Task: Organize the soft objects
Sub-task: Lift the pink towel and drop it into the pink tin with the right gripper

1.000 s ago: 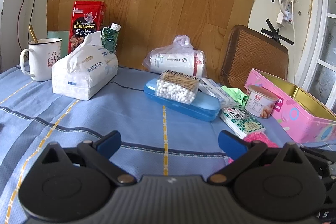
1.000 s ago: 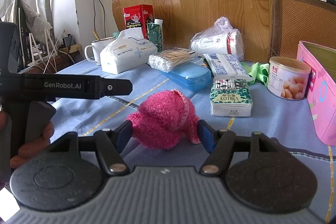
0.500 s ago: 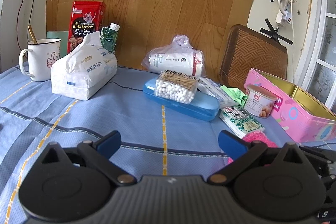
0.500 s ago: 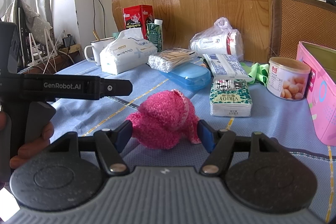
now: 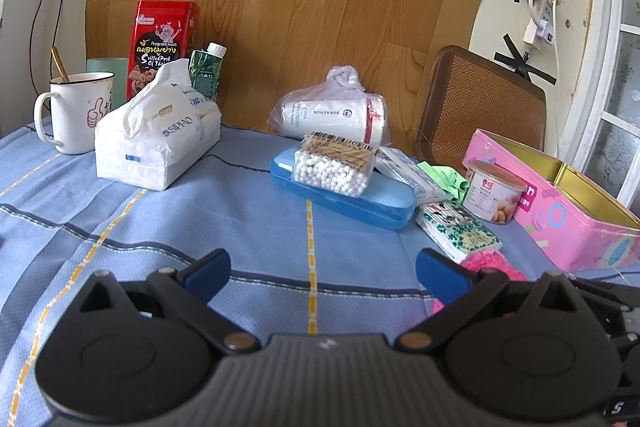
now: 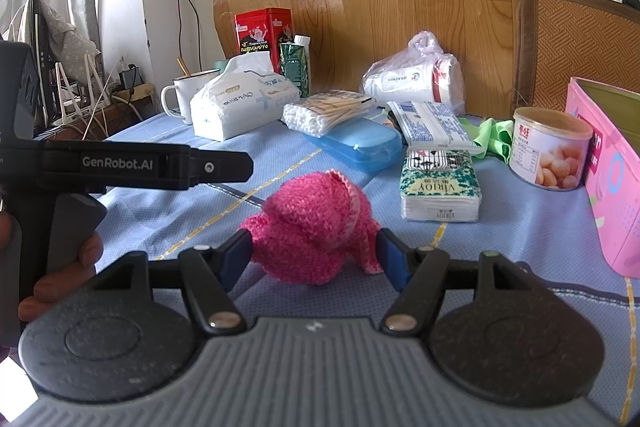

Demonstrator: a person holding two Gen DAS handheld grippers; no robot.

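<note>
A pink knitted piece (image 6: 316, 215) lies on the blue tablecloth (image 6: 520, 235), and from the left wrist only its edge (image 5: 488, 261) shows. My right gripper (image 6: 314, 257) straddles its near end, one blue pad at each side, and the wool does not look squeezed. My left gripper (image 5: 324, 267) stands open over bare cloth with nothing between its fingers. Its body (image 6: 120, 163) shows to the left, held by a hand (image 6: 60, 279). An open pink tin box (image 5: 560, 203) stands at the right.
Behind lie a small tissue pack (image 6: 440, 187), a green cloth (image 6: 490, 137), a can (image 6: 548, 147), a blue case (image 5: 344, 191) with cotton swabs (image 5: 332, 167) on it, a large tissue pack (image 5: 156, 143), a mug (image 5: 76, 111), a bagged bundle (image 5: 332, 115) and a red tin (image 5: 164, 43).
</note>
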